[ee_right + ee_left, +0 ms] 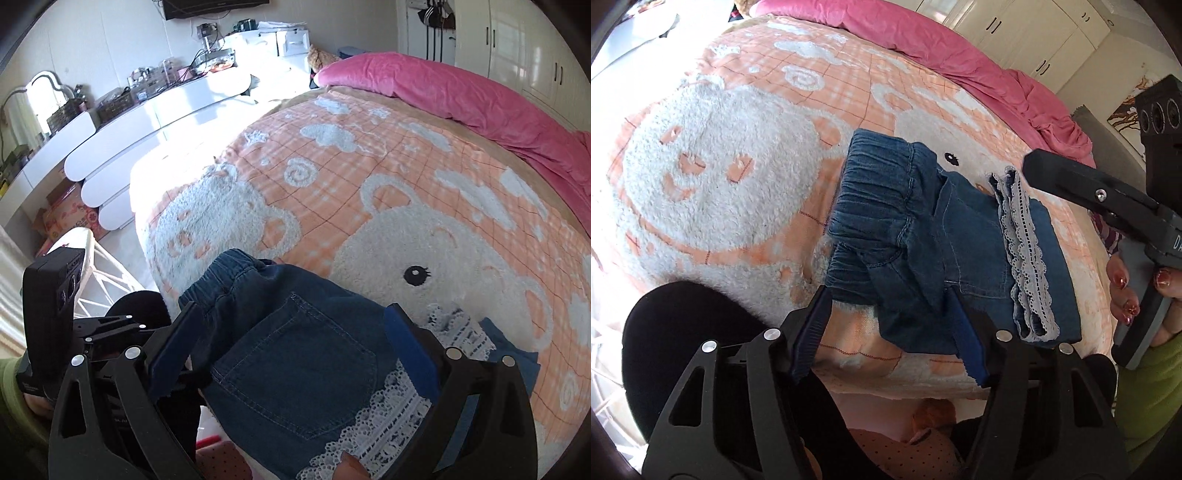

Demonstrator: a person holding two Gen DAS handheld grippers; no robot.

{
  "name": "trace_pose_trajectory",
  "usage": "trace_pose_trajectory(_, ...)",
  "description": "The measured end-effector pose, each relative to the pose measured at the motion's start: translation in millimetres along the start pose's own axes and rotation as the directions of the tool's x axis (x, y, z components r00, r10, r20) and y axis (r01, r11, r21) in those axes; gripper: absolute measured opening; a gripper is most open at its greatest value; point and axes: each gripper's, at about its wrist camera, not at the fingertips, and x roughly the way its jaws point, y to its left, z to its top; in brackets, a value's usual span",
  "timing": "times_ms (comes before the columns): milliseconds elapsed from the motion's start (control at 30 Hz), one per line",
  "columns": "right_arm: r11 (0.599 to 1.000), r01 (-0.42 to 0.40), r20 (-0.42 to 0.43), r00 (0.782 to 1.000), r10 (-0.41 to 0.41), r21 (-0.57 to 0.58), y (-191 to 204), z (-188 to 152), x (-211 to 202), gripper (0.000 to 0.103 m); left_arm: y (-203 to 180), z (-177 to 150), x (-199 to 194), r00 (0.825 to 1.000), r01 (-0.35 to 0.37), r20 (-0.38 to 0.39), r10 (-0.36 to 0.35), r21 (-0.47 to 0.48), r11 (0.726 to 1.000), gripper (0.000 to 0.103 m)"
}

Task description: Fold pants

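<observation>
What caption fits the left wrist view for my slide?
Folded denim pants with lace hems lie on a peach bear blanket, between the open left gripper fingers.

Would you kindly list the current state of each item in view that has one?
pants: folded into a compact bundle, lying on the blanket
lace trim: stacked in layers on top of the fold
blanket: spread flat over the bed
left gripper: open, straddling the pants' near edge
right gripper: open above the pants
</observation>
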Motion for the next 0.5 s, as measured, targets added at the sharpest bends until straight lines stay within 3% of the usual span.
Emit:
trace_pose_trajectory(333, 0.994, -0.108, -0.127, 0.986, 0.104, -0.02, 12, 21, 64, 0.097, 9, -2, 11, 0.999, 0.041, 0.013, -0.04, -0.043, 0.998, 0.056)
trace_pose_trajectory(500, 0.982, -0.187, -0.213, 0.961, 0.179, -0.015, 9, 31, 97, 0.097, 9, 0, 15, 0.998, 0.057, 0.03, -0.055, -0.052, 0.997, 0.056)
